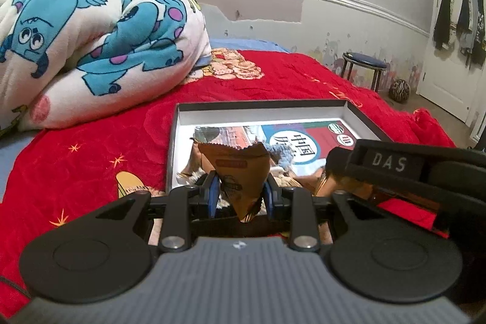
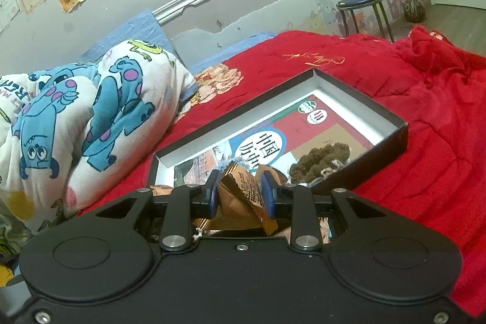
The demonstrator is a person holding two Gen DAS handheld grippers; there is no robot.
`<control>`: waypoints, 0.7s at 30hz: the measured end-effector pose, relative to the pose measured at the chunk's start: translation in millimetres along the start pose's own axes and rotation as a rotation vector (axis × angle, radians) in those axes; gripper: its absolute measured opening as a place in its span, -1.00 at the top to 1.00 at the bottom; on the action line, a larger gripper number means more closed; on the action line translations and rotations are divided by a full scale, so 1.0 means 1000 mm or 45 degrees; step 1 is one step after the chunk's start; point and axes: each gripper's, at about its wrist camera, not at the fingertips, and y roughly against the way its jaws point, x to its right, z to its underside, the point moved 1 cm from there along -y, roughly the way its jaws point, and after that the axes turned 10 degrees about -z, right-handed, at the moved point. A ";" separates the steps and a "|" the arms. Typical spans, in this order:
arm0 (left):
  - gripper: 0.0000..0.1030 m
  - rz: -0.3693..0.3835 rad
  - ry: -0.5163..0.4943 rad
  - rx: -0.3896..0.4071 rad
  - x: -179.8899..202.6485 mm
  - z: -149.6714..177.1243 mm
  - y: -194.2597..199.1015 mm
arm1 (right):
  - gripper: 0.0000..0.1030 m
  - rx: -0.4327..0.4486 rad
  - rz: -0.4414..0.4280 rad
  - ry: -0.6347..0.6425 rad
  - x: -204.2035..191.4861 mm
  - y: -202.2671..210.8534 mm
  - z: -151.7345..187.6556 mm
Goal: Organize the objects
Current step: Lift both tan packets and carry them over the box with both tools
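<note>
I see the bed (image 1: 273, 81) first, spread with a plush red cover stitched with gold stars and script. On its far left lies a bulky, soft fleece blanket (image 1: 91, 35), white with blue spotted cartoon monsters, rolled into a rounded heap. Near the middle of the bed sits a shallow rectangular box lid (image 1: 182, 117), stiff card, black outside and white inside, lying open side up. Flat on its floor lies a glossy book (image 2: 273, 138) with a red, teal and white cover and large Chinese characters. On the near right part of that book rests a lumpy brown yarn clump (image 2: 322, 160), fuzzy and loosely tangled.

My left tool (image 1: 241, 196) has its blue pads clamped on a kraft-brown sachet (image 1: 240, 172), a crinkled paper packet with a serrated top edge; it stands upright between the pads, above the near edge of the box lid. My right tool (image 2: 241, 198) is likewise pinched on a second brown sachet (image 2: 243, 190), tilted, its zigzag edge jutting down to the right past the pad. In the left view the right tool's black body reaches in from the right, beside my held packet. More brown packets lie below the right tool.
</note>
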 end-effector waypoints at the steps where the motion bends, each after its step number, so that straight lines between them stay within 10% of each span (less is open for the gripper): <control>1: 0.34 0.000 0.002 0.005 -0.001 -0.001 0.000 | 0.46 -0.002 -0.007 0.003 0.000 -0.002 -0.002; 21: 0.34 0.014 0.057 0.050 -0.001 -0.018 -0.011 | 0.46 0.030 -0.042 -0.062 0.040 -0.019 -0.052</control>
